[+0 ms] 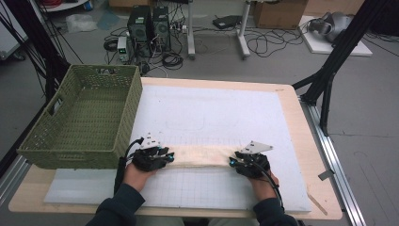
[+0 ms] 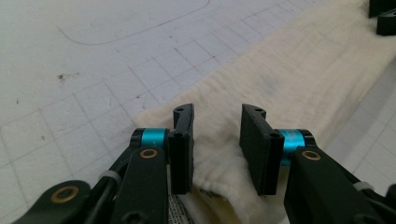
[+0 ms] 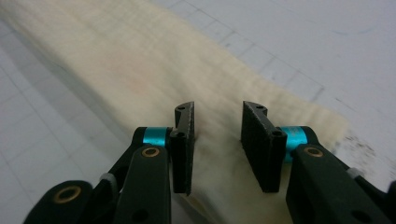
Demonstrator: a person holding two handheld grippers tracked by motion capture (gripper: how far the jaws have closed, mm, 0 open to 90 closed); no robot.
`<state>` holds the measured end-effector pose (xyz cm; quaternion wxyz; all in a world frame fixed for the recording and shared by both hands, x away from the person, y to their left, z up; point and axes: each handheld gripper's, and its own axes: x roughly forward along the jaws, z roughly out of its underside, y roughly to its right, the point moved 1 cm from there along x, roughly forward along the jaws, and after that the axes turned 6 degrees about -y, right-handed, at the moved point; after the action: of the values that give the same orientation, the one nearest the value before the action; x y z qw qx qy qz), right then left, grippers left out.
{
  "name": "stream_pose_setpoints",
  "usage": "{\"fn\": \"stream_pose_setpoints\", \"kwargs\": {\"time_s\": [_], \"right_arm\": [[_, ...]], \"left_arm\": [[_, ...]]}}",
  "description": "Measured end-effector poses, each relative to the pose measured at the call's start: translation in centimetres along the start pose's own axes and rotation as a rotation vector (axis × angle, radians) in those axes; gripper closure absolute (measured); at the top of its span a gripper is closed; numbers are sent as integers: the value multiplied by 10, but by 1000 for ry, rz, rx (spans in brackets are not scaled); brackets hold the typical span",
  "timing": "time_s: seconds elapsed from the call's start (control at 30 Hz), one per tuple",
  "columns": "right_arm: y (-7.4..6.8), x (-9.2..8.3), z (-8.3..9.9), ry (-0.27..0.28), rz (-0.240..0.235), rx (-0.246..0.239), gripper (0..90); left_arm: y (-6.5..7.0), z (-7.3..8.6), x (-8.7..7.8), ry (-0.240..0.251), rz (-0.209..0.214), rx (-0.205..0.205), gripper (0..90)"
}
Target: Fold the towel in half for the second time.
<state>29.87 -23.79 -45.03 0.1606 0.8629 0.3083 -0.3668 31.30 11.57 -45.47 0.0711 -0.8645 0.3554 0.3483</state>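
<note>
From the high view, a long, narrow strip of cream cloth [image 1: 200, 156] lies flat across the near part of a white gridded foam mat [image 1: 211, 117] that covers a pale wooden table [image 1: 313, 155]. The left gripper [image 1: 170, 157] sits at the cloth's left end and the right gripper [image 1: 231, 162] at its right end, each held in a hand with a dark sleeve behind it. A green woven basket [image 1: 84, 117] with a rectangular rim and slotted handles stands on the table's left side, just beside the left gripper.

In the left gripper view, the flat black jaws stand apart with the cloth's [image 2: 289, 79] soft, fuzzy folded end bunched between them, layers showing at the edge; whether the pads press it I cannot tell. The mat [image 2: 84, 93] shows thin grey grid lines and small specks.

In the right gripper view, the jaws stand apart over the cloth's [image 3: 121, 60] end, a gap of fabric showing between the pads. The weave looks blurred and faintly ribbed, lying on the mat [image 3: 327, 37].
</note>
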Motion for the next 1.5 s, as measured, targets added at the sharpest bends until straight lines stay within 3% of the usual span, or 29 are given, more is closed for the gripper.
{"fn": "stream_pose_setpoints", "kwargs": {"time_s": [0.2, 0.4, 0.6, 0.67, 0.77, 0.83, 0.9, 1.03, 1.13, 1.23, 1.3, 1.5], "right_arm": [[11, -9, 8, -8, 11, 18, 649], [14, -11, 17, 11, -14, 38, 645], [15, -11, 19, 41, -44, 58, 562], [14, -15, 15, 70, -57, 64, 533], [13, -27, 6, 164, -69, 69, 536], [13, -33, -2, 213, -58, 65, 552], [14, -35, -8, 227, -35, 58, 585], [18, -22, -8, 152, -7, 70, 621], [19, -10, -5, 96, -11, 73, 622], [18, -2, -2, 44, -13, 67, 619], [18, 1, -2, 26, -5, 54, 616], [18, 2, 3, 2, 27, 33, 615]], "left_arm": [[1, 0, 0, -8, -9, 11, 650], [2, 1, 1, -6, -24, 20, 660], [3, -1, -1, 5, -28, 9, 651], [2, -5, -6, 50, -23, 4, 639], [-1, -10, -13, 109, -18, -15, 630], [-3, -12, -16, 134, -13, -24, 628], [-4, -12, -16, 144, -5, -37, 625], [-2, -11, -9, 116, 7, -3, 633], [1, -9, 0, 51, -6, 41, 663], [2, -7, 3, 8, -9, 56, 695], [3, -5, 6, -21, -22, 73, 701], [4, -4, 6, -27, -47, 90, 718]]}}
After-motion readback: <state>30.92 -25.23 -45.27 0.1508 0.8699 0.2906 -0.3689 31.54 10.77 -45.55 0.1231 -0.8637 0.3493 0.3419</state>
